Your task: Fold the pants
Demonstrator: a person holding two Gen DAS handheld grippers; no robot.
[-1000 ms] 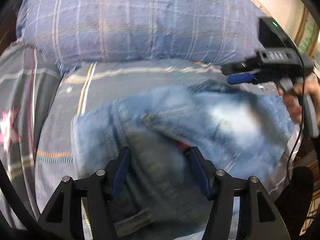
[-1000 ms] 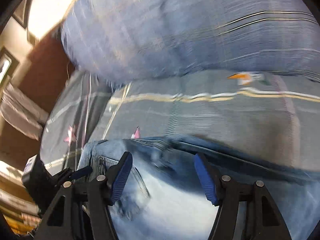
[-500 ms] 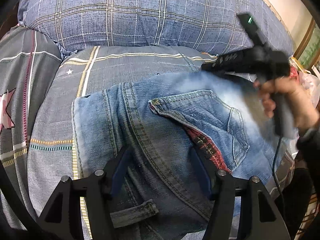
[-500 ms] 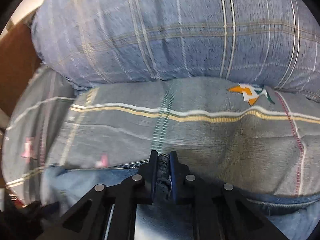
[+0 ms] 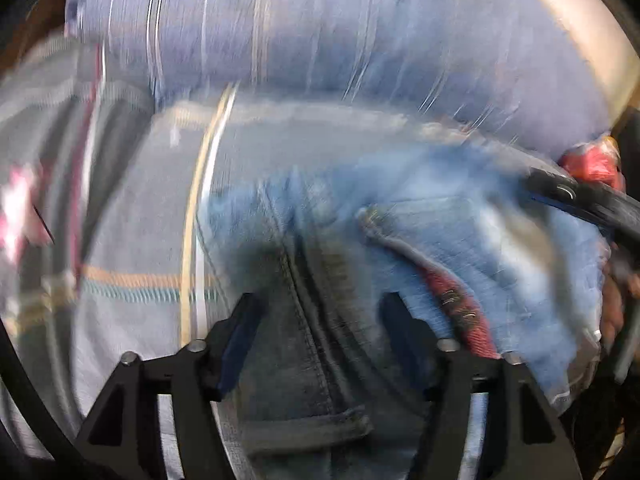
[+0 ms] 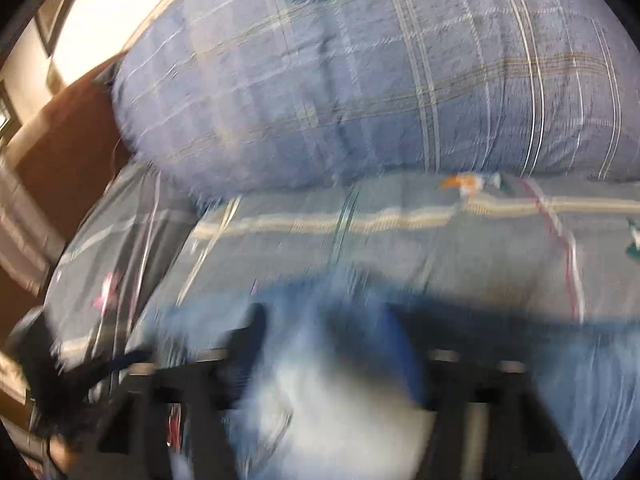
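Observation:
Blue jeans [image 5: 460,248] lie folded on the grey striped bed sheet [image 5: 140,200], back pocket and red plaid lining up. My left gripper [image 5: 320,320] is open just above the jeans near the waistband seam. My right gripper [image 6: 324,340] is open over the pale denim [image 6: 340,392]; both views are blurred by motion. The right gripper [image 5: 576,200] also shows at the right edge of the left wrist view, over the far side of the jeans. The left gripper [image 6: 60,380] shows dimly at the lower left of the right wrist view.
A large blue plaid pillow [image 6: 360,80] lies across the bed behind the jeans. A brown headboard [image 6: 60,152] and a pale wall stand to the left. A red thing [image 5: 592,164] sits at the bed's right edge.
My right gripper was shut on the jeans' edge half a second ago and has opened and let go. Both cameras are moving fast; the left gripper has shifted slightly.

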